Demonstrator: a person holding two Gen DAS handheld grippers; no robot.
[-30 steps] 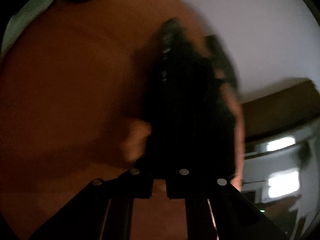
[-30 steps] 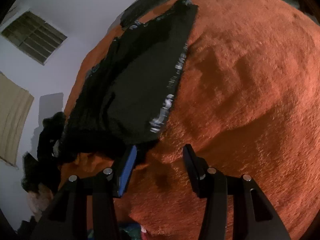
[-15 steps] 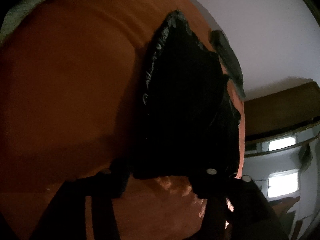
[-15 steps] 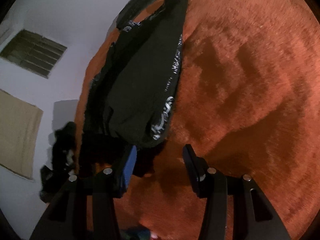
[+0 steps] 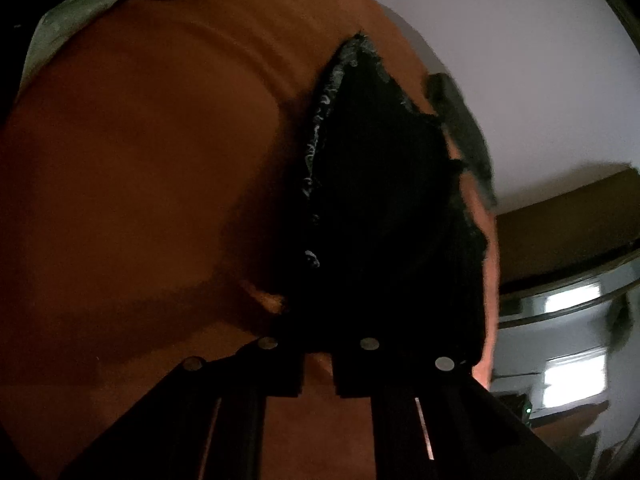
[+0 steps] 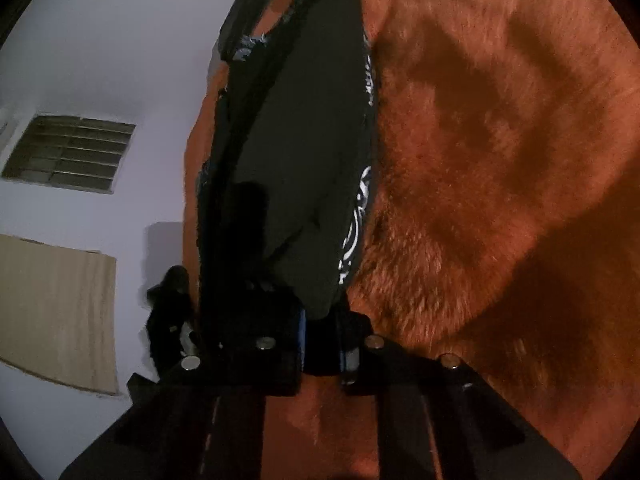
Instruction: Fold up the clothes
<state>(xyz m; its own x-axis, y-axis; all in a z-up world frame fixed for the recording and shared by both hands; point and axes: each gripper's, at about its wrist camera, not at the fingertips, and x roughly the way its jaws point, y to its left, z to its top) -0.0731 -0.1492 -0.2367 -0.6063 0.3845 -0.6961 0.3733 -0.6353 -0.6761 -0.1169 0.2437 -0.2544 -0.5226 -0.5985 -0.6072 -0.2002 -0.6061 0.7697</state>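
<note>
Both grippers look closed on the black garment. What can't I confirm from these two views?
- Left gripper: the dark view hides whether its fingers pinch the black garment.
- Right gripper: fabric covers the fingertips.
- Garment type: bunched, its far end cut off at the top edge of the right wrist view.

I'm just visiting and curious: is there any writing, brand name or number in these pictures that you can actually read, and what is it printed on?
None can be read.
White print along the edge of the black garment: marks at are swirls or letters, too distorted to read.
The same edging in the left wrist view: too dark and blurred.
The orange blanket, wall and wall vent: no text.
</note>
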